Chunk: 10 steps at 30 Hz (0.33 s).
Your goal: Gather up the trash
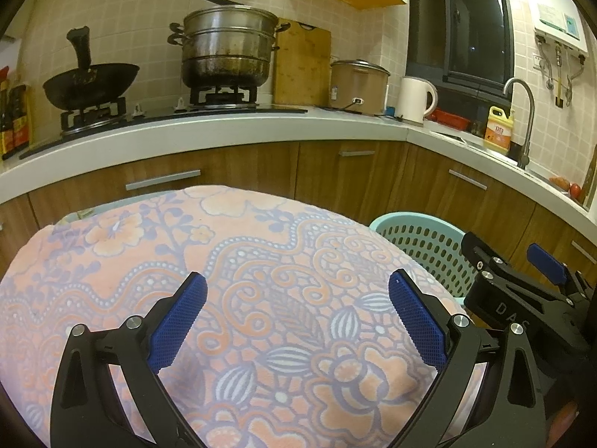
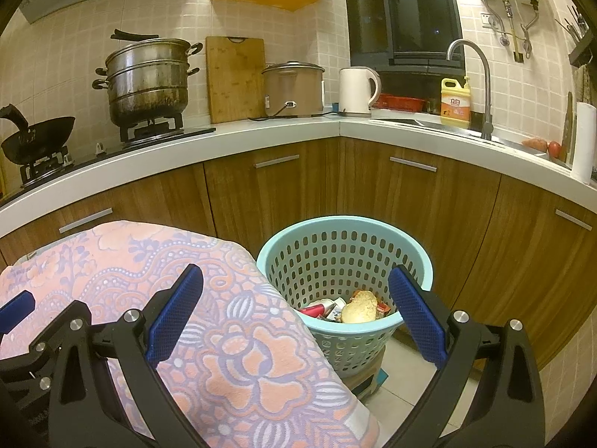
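Left gripper: fingers spread wide, nothing between them. It hangs over the table, which is covered by a pink and lilac floral cloth. The right gripper appears at the right edge of the left wrist view, just beside the left one.

Right gripper: fingers spread wide, nothing held. Its left finger lies over the cloth edge; its right finger lies over the near rim of the basket.

Basket: pale blue, perforated wall, upright, just beside the right end of the table, in front of the wooden cabinets. It appears to stand on a low support on the floor; the support is mostly hidden.

Trash: lies in the bottom of the basket. Visible items are a round, tan, bread-like piece, a red item and crumpled wrappers.

Background: a steamer pot and a wok on the stove, a cutting board, a rice cooker, a white kettle.
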Tool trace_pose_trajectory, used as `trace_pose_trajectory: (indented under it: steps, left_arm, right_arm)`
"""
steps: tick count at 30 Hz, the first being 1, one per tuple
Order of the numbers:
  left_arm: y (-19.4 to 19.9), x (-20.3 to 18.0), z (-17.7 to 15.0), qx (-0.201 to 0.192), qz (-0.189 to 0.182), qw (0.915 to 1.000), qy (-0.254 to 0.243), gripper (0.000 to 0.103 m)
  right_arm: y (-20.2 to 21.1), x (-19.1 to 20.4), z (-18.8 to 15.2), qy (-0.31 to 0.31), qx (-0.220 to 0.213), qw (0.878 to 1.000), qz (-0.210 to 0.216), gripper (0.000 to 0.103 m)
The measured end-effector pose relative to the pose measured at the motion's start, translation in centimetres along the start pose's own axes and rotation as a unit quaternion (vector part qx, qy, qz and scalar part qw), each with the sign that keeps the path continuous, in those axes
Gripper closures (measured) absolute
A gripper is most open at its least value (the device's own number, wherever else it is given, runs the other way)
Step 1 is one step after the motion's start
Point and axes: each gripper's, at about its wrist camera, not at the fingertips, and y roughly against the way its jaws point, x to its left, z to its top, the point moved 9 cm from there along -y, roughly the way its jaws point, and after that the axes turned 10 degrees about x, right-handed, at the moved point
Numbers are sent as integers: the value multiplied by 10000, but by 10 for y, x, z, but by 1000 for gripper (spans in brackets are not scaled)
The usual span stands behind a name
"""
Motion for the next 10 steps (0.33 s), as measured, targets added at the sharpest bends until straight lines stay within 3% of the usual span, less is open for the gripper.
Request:
trace_pose_trajectory:
  steps: [10]
  left_arm:
    - [-8, 2, -3, 247, 62, 9997, 25, 8]
  right_arm:
    - [-3, 6, -3, 102, 40, 9999, -29, 8]
